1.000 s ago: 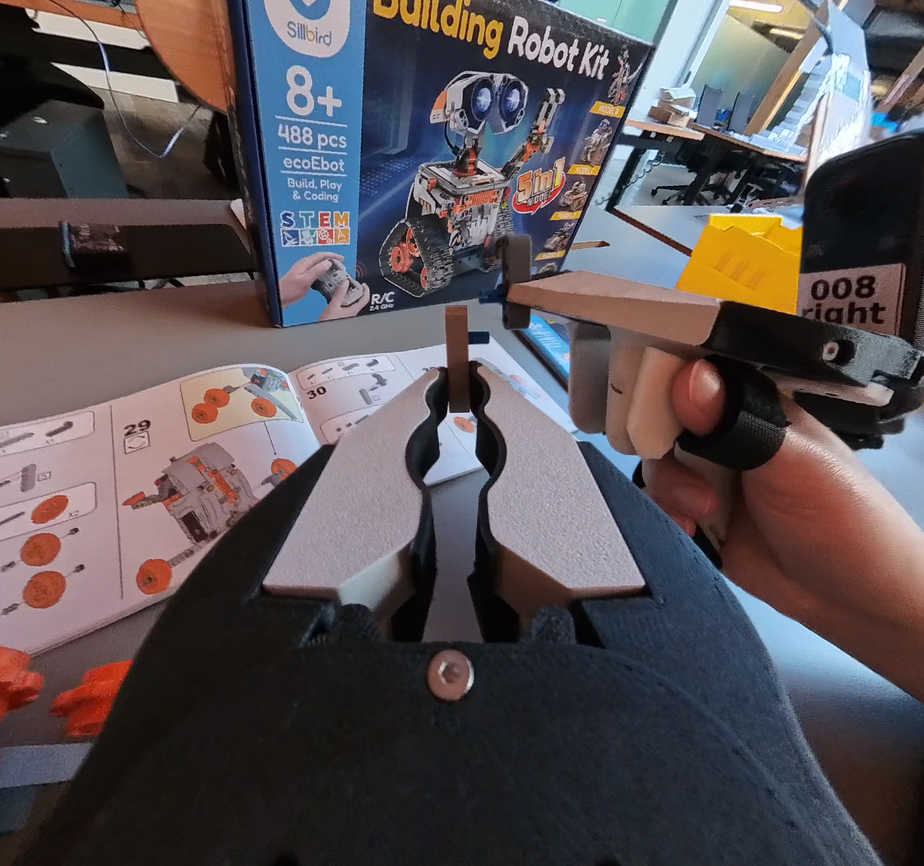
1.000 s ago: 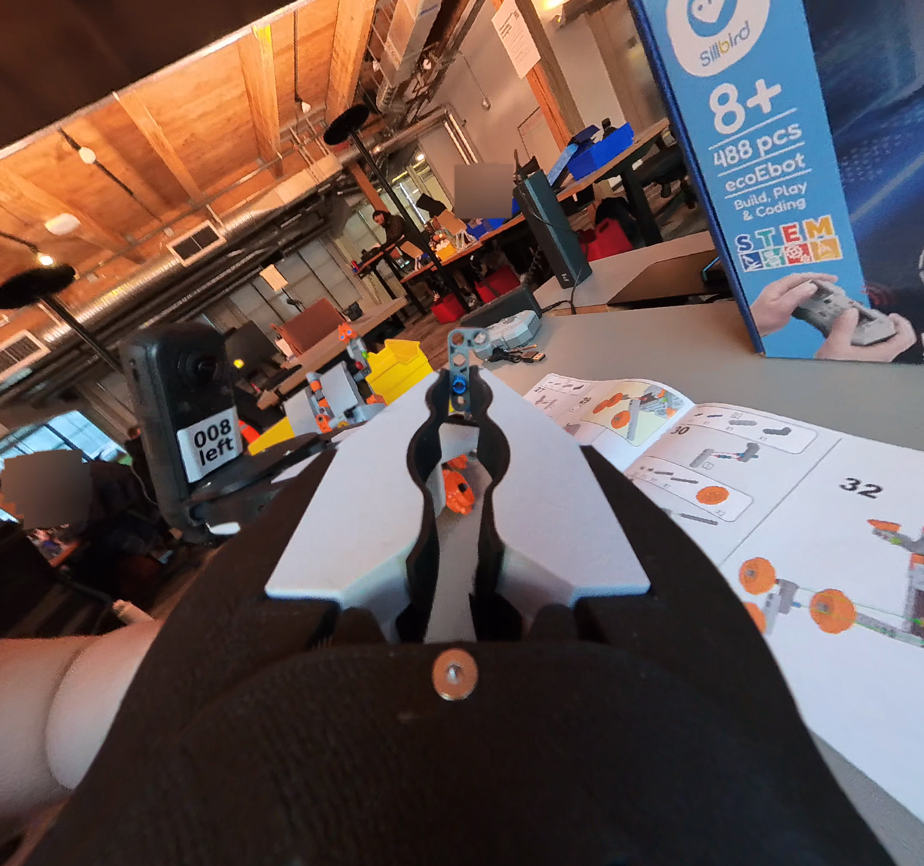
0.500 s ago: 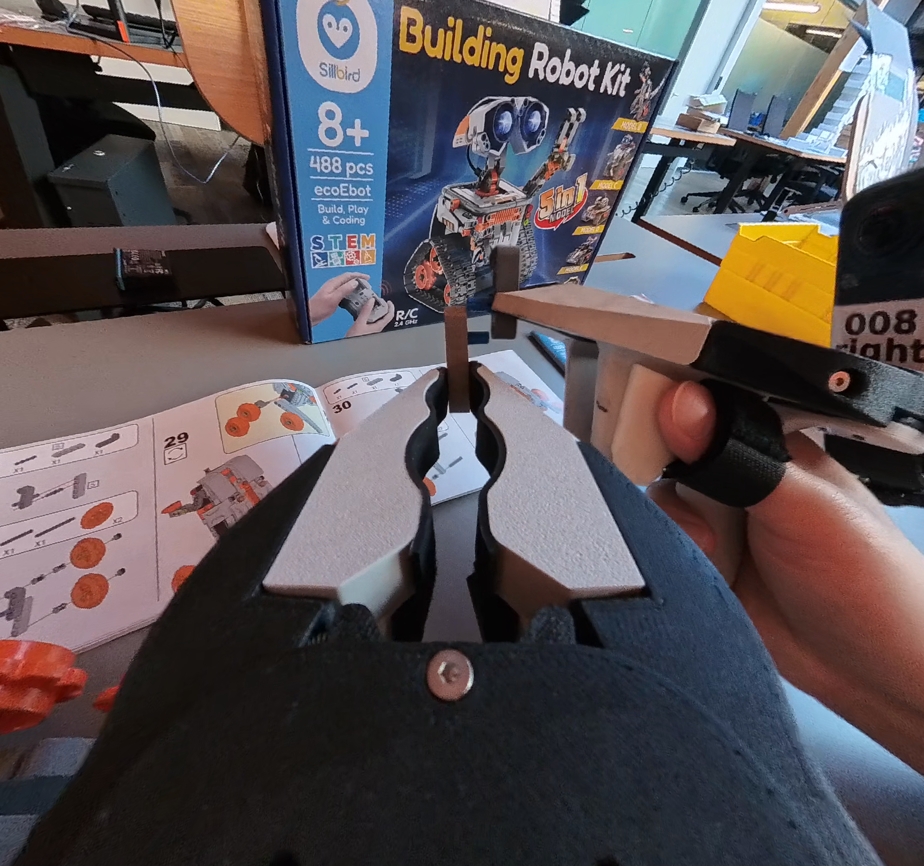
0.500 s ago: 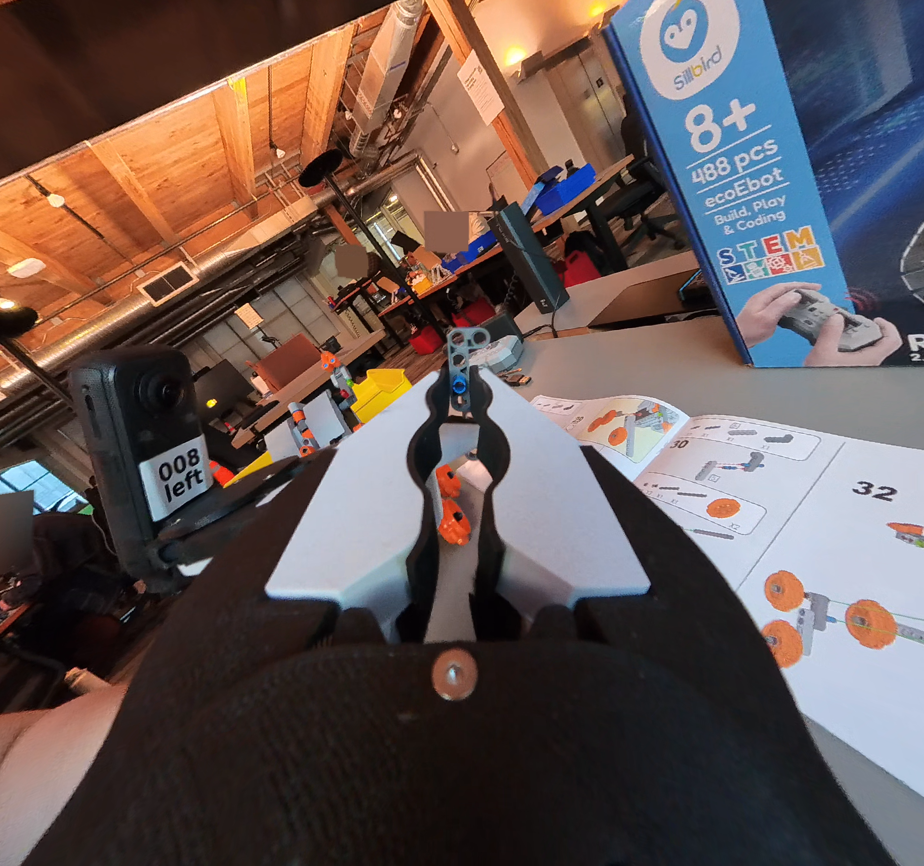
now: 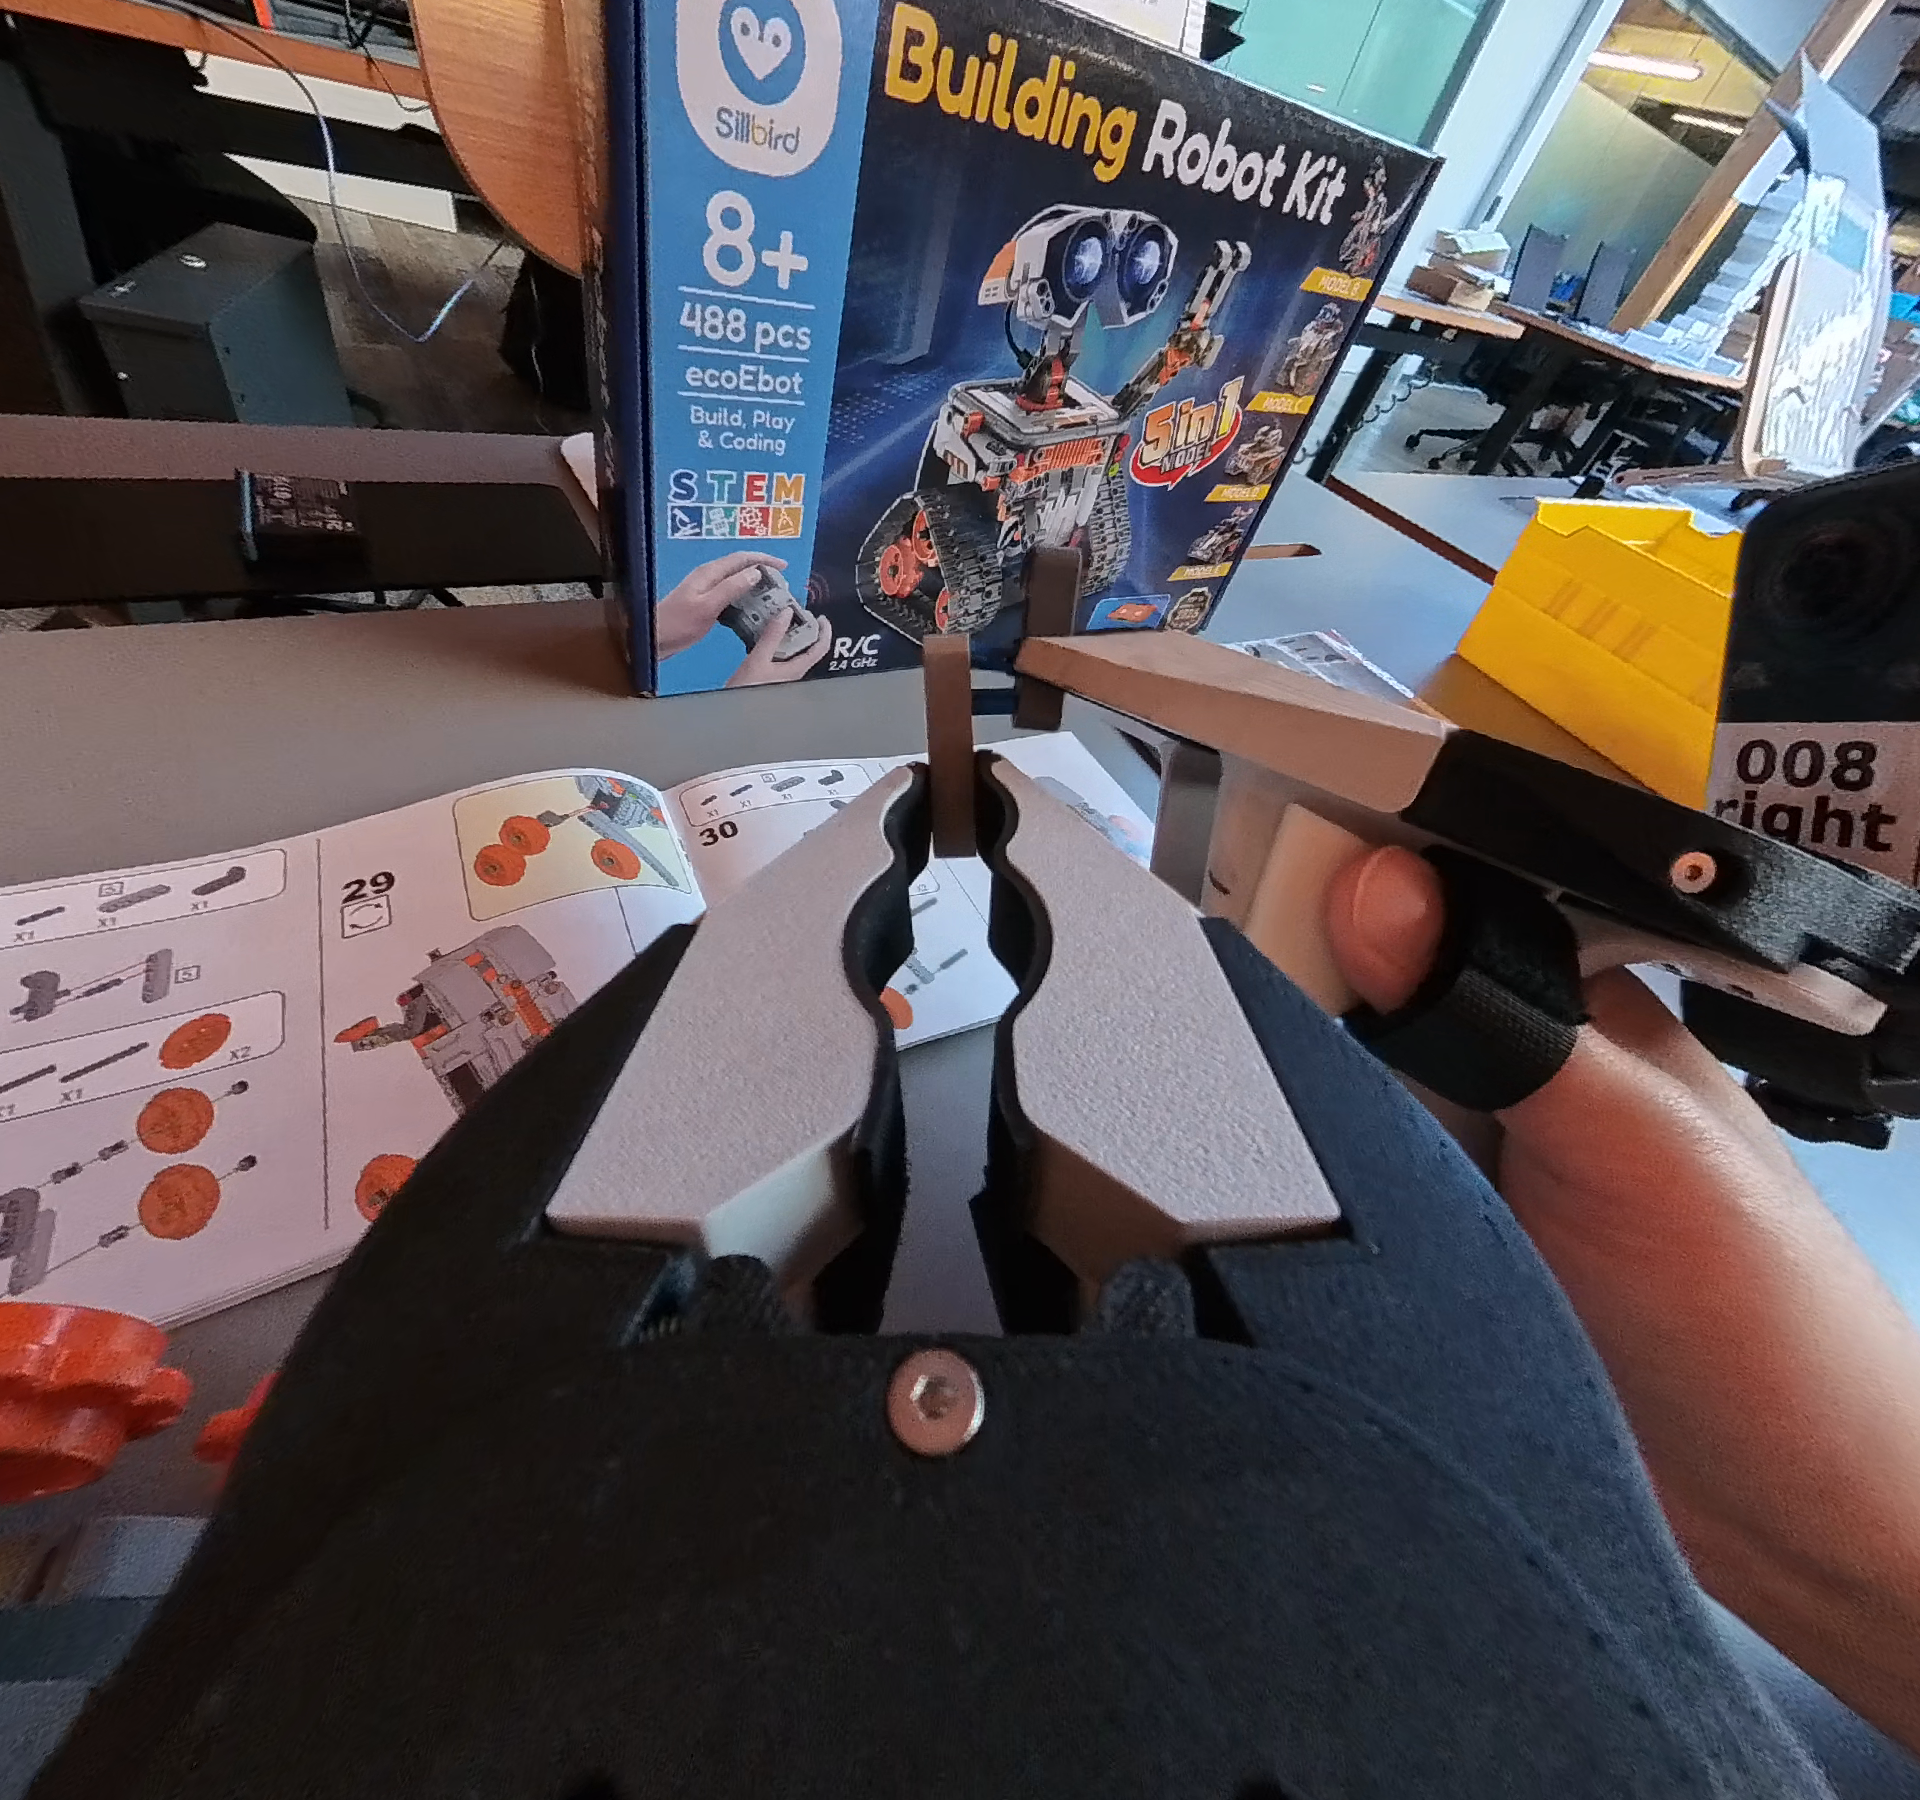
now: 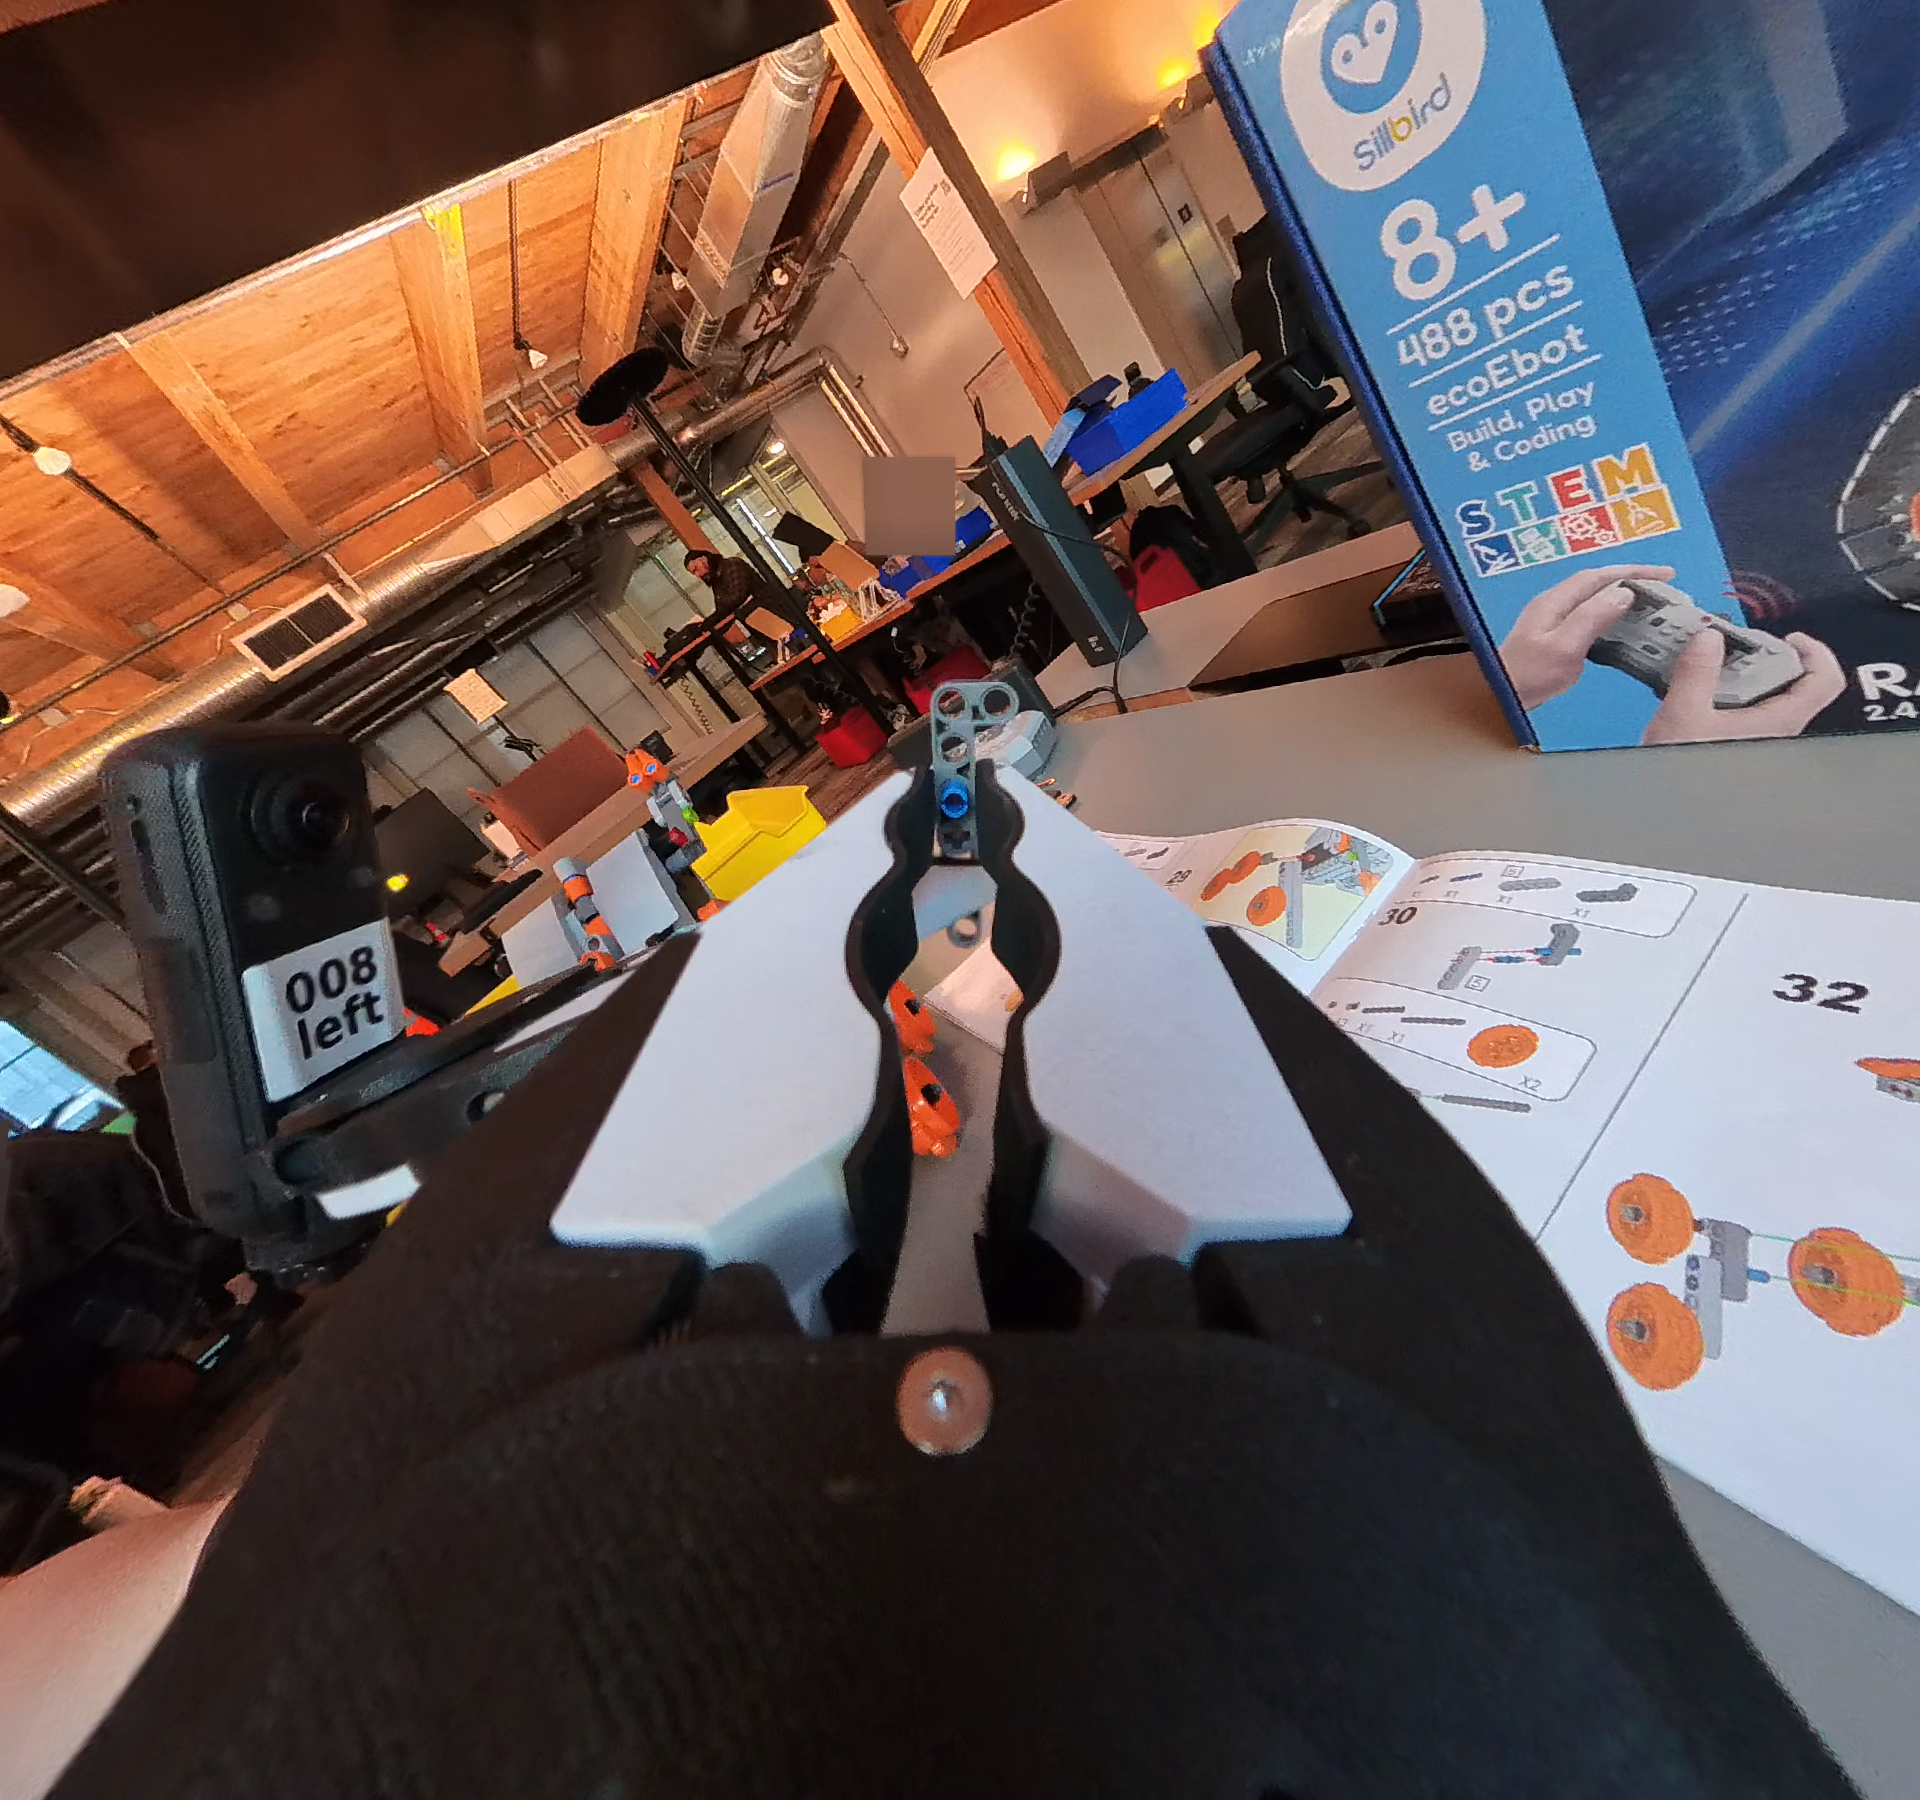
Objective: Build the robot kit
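My left gripper (image 5: 951, 786) is shut on a small dark beam (image 5: 950, 742), which stands upright and is seen edge-on. My right gripper (image 5: 1039, 675) comes in from the right, held by a hand (image 5: 1621, 1231), and is shut on a second beam (image 5: 1051, 633). A blue pin (image 5: 992, 703) sits between the two beams, which are close side by side. In the right wrist view my right gripper (image 6: 956, 815) is shut on a grey beam with holes (image 6: 964, 737) with a blue pin (image 6: 950, 801) in it. The left gripper's camera (image 6: 255, 919) shows at the left.
A blue robot-kit box (image 5: 987, 296) stands upright at the back of the grey table (image 5: 312, 701). An open instruction booklet (image 5: 260, 1002) lies below the grippers. Orange wheels (image 5: 73, 1387) lie at the near left. A yellow bin (image 5: 1600, 628) is at the right. The tips of both grippers are at nearly the same place.
Both grippers moved forward toward the box, staying shut. The right gripper's beam has come a little closer to the left gripper's beam.
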`<action>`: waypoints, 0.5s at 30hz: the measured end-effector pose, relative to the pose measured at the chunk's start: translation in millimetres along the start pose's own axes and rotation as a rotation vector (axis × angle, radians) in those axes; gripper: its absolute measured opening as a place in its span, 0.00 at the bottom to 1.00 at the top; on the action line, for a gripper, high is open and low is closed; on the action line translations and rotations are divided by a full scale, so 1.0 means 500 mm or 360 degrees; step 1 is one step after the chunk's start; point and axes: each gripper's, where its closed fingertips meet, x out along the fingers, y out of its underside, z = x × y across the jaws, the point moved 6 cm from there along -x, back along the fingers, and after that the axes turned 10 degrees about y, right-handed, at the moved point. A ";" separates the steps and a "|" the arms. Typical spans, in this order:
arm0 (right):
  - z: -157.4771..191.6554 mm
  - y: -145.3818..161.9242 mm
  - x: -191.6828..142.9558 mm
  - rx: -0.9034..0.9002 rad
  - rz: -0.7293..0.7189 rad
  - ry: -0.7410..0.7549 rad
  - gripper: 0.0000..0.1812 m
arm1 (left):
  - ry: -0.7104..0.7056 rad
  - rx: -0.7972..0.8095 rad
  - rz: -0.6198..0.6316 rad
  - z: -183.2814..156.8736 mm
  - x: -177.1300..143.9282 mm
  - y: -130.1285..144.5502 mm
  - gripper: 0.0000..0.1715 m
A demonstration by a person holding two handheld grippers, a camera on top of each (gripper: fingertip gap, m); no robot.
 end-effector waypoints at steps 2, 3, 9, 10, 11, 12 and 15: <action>-0.001 -0.001 0.000 0.0010 -0.0001 -0.0003 0.04 | -0.0021 0.0048 0.0009 -0.001 0.001 -0.001 0.03; -0.001 -0.002 -0.001 0.0009 -0.0002 -0.0001 0.04 | -0.0029 0.0077 0.0018 -0.002 0.002 -0.001 0.03; -0.005 0.000 0.002 -0.0066 0.0017 0.0019 0.04 | -0.0035 0.0086 0.0053 0.001 0.005 0.003 0.03; -0.004 0.001 0.003 -0.0077 0.0024 0.0018 0.04 | -0.0043 0.0098 0.0059 0.002 0.005 0.003 0.03; -0.004 0.002 0.004 -0.0076 0.0030 0.0016 0.04 | -0.0056 0.0119 0.0066 0.003 0.004 0.003 0.03; -0.005 0.002 0.005 -0.0064 0.0034 0.0008 0.04 | -0.0065 0.0140 0.0067 0.003 0.004 0.003 0.03; -0.008 0.004 0.006 -0.0051 0.0057 0.0002 0.04 | -0.0083 0.0172 0.0080 0.003 0.005 0.007 0.03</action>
